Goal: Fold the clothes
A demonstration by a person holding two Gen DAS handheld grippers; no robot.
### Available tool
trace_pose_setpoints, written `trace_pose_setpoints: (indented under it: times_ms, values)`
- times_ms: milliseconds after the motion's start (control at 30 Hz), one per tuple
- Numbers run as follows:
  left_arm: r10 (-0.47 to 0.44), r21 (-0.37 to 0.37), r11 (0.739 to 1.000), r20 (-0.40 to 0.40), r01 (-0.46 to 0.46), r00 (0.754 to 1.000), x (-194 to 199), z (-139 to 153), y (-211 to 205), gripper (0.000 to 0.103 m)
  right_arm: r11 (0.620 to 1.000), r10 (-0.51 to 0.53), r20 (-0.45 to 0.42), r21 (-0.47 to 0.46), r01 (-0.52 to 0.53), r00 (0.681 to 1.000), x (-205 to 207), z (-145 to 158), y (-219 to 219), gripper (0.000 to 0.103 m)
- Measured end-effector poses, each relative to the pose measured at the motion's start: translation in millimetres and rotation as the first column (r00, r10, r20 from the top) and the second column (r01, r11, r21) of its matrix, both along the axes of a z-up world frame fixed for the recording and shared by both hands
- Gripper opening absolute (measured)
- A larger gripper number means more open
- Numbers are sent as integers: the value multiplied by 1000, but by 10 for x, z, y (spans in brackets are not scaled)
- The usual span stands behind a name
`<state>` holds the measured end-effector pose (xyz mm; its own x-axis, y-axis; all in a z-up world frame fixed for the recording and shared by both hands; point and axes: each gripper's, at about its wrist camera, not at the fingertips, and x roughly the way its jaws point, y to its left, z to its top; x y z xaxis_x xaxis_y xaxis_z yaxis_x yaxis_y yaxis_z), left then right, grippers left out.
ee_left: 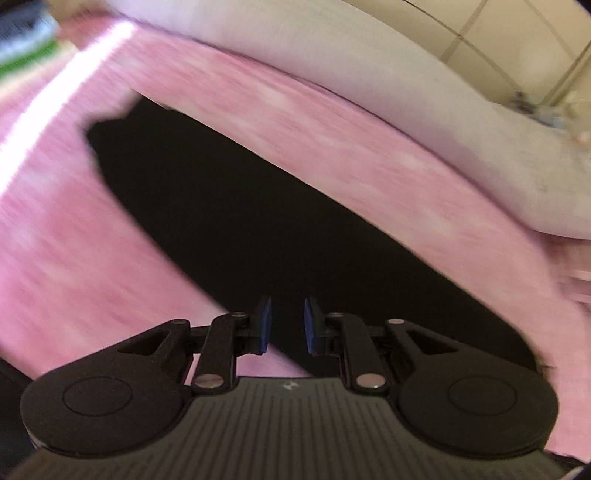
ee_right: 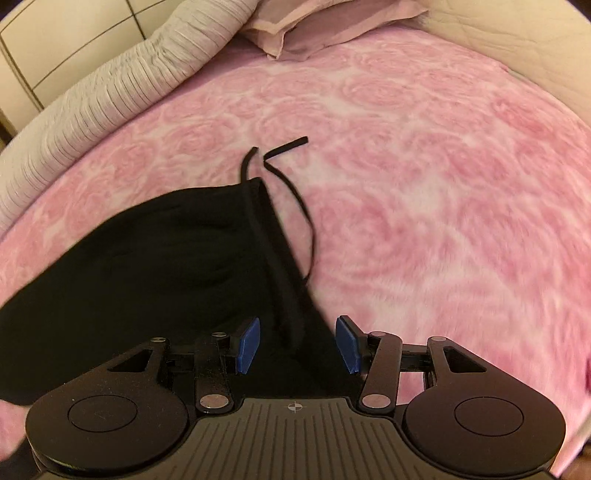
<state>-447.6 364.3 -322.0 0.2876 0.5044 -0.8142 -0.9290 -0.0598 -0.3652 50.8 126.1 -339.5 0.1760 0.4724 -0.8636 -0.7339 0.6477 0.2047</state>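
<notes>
Left wrist view first: the left tool point(ee_left: 287, 325) sits at six o'clock with its blue pads point(ee_left: 265, 325) a narrow gap apart, open and holding nothing. Right ahead of it lies the black garment point(ee_left: 258, 229), a long dark shape running from ten o'clock down to four o'clock across the pink blanket point(ee_left: 332, 158). The picture is motion-blurred, so the fabric's folds cannot be read. The tool's tips hang over the garment's near edge; whether they touch it, I cannot tell. Along the top, from twelve to three o'clock, a pale bolster point(ee_left: 369, 62) borders the blanket, and beyond it at two o'clock a cream tiled wall point(ee_left: 480, 29) shows.

Over to the right wrist view: the right tool point(ee_right: 298, 345) is at six o'clock, jaws spread wide, gripping nothing. Between its blue pads point(ee_right: 248, 345) runs the garment's waistband point(ee_right: 273, 251), a ribbed strip slanting up toward twelve o'clock. The black garment point(ee_right: 147, 266) spreads out toward nine o'clock, lying flat on the rose-patterned pink blanket point(ee_right: 424, 177). Two drawstring ends point(ee_right: 295, 188) trail off the waistband's far corner, loose on the blanket, one curling toward eleven, one kinked toward one o'clock. A ribbed pale bolster point(ee_right: 110, 96) runs along ten o'clock, and a pinkish pillow point(ee_right: 314, 26) lies at twelve.
</notes>
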Motion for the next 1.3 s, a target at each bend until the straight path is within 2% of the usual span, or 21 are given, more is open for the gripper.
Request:
trace_pose_setpoints:
  times_ms: [167, 367, 400, 433, 467, 500, 533, 667, 733, 833, 867, 900, 967, 1000, 1033, 1100, 1200, 1233, 1300]
  values:
    - [-63, -37, 997, 117, 67, 991, 742, -162, -187, 14, 996, -25, -151, 75, 37, 988, 457, -204, -36, 49]
    - [-52, -84, 994, 140, 64, 989, 1098, -215, -449, 14, 988, 13, -249, 154, 27, 968, 756, -387, 60, 48]
    - [-52, -89, 994, 136, 64, 989, 1115, -211, -483, 14, 986, 12, -263, 165, 33, 965, 792, -421, 87, 43]
    - [-50, -94, 994, 128, 62, 991, 1117, -201, -498, 14, 984, 11, -277, 176, 39, 961, 828, -454, 114, 30]
    - [-45, -99, 993, 119, 57, 992, 1117, -193, -518, 14, 984, -4, -295, 171, 57, 956, 882, -499, 137, 22]
    - [-36, -102, 994, 112, 48, 993, 1098, -195, -537, 14, 984, -22, -313, 163, 77, 950, 939, -548, 159, 8]
    - [-23, -104, 994, 110, 35, 994, 1063, -191, -545, 14, 983, -40, -330, 154, 96, 943, 996, -596, 181, 3]
    - [33, -98, 995, 110, -22, 993, 892, -119, -566, 14, 943, 144, -370, 332, -14, 918, 972, -362, 92, 1]
    - [45, -87, 996, 101, -36, 994, 787, -51, -593, 14, 904, 241, -375, 422, -66, 895, 954, -237, 44, 1]
    - [68, -78, 995, 88, -61, 994, 620, 30, -653, 14, 823, 383, -364, 552, -134, 849, 928, -49, -27, 1]
    - [78, -80, 994, 87, -71, 993, 558, 35, -684, 14, 789, 491, -280, 545, -285, 825, 727, 105, -5, 1]
    - [89, -86, 993, 88, -81, 992, 498, 26, -721, 14, 736, 613, -198, 496, -461, 765, 426, 229, 29, 3]
    - [106, -103, 990, 92, -97, 990, 394, -13, -792, 14, 639, 758, -118, 330, -695, 641, -183, 239, 41, 16]
    - [115, -114, 988, 97, -103, 989, 346, -39, -826, 14, 571, 819, -94, 234, -787, 566, -487, 234, 44, 36]
    - [122, -125, 986, 103, -109, 987, 298, -62, -860, 14, 526, 850, -80, 162, -835, 520, -732, 183, -11, 52]
    - [125, -132, 985, 117, -110, 985, 195, -80, -930, 14, 492, 870, -55, 50, -869, 490, -1135, 75, -188, 55]
    - [128, -135, 985, 123, -111, 984, 32, -79, -1025, 14, 499, 865, -48, -31, -866, 500, -1540, 31, -472, 58]
    - [131, -136, 984, 123, -113, 984, -39, -76, -1057, 14, 499, 865, -16, -87, -862, 502, -1670, 27, -549, 61]
    - [136, -141, 983, 125, -118, 983, -192, -64, -1112, 14, 473, 879, 23, -159, -867, 475, -1871, 50, -692, 63]
